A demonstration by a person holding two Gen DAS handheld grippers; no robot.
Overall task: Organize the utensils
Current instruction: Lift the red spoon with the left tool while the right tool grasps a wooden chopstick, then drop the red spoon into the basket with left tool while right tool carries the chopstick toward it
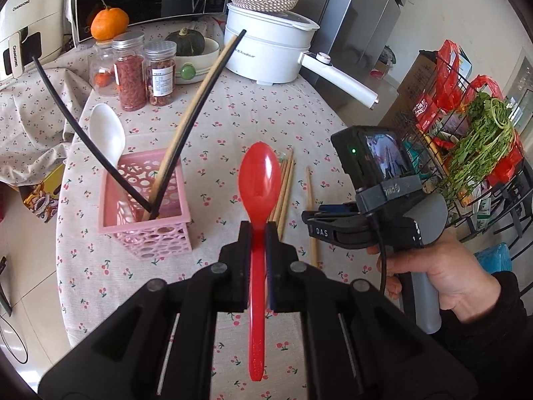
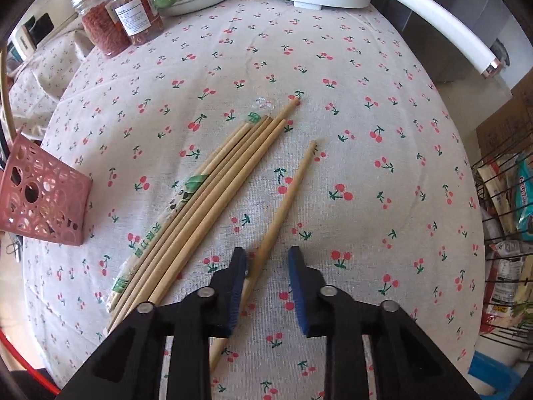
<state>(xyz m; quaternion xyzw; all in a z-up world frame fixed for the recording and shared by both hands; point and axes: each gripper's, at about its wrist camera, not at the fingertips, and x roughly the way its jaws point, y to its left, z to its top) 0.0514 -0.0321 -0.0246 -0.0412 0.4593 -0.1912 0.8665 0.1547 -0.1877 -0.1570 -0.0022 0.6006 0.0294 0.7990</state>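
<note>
My left gripper (image 1: 258,230) is shut on the handle of a red spoon (image 1: 260,176), held above the cherry-print tablecloth (image 1: 233,113) with its bowl pointing away. To its left stands a pink basket (image 1: 146,213) holding a white spoon (image 1: 108,136), two black chopsticks (image 1: 86,136) and a tan one. Several wooden chopsticks (image 2: 200,200) lie in a bundle on the cloth, one pair in a paper sleeve. A single chopstick (image 2: 286,200) lies apart, running between the fingers of my right gripper (image 2: 268,256). Its jaws stand apart, with the stick close to the left pad (image 2: 238,266).
At the back stand two jars (image 1: 133,73), an orange (image 1: 109,23), a squash in a bowl (image 1: 196,56) and a white electric pot (image 1: 269,50) whose long handle (image 2: 429,23) reaches right. A wire rack (image 1: 483,153) with greens and packets stands beyond the table's right edge.
</note>
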